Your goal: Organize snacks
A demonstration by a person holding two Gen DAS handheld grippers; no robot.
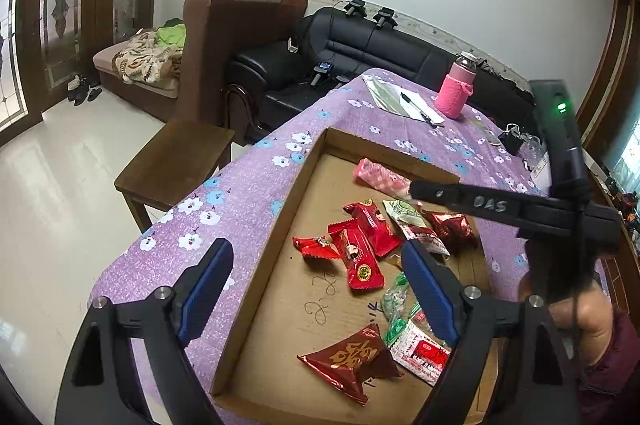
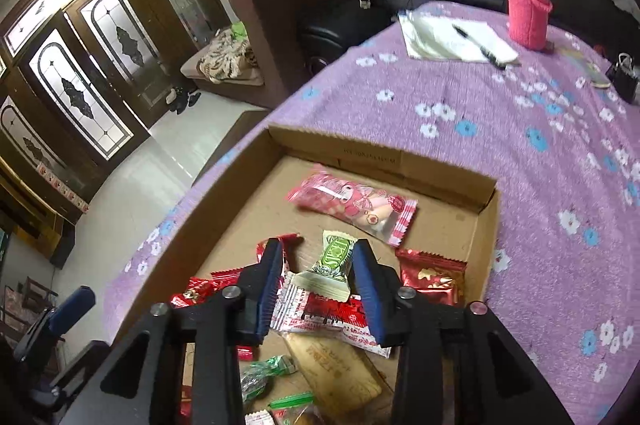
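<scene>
A shallow cardboard tray [image 1: 276, 217] [image 2: 444, 165] lies on the purple flowered tablecloth and holds several wrapped snacks. A pink packet [image 1: 380, 175] [image 2: 354, 203] lies at its far end. Red packets [image 1: 360, 253] lie in the middle and a dark red pouch [image 1: 350, 357] lies near the front. My left gripper [image 1: 318, 289] is open and empty above the tray's left part. My right gripper [image 2: 316, 285] is open above a green and white packet [image 2: 332, 265] that lies between its fingers; it also shows in the left wrist view [image 1: 436, 193].
A pink-sleeved bottle [image 1: 456, 89] [image 2: 528, 13], papers with a pen [image 1: 404, 99] [image 2: 456, 37] and a small black object [image 2: 624, 75] sit at the table's far end. A wooden stool [image 1: 176, 161] stands left of the table. Sofas stand behind.
</scene>
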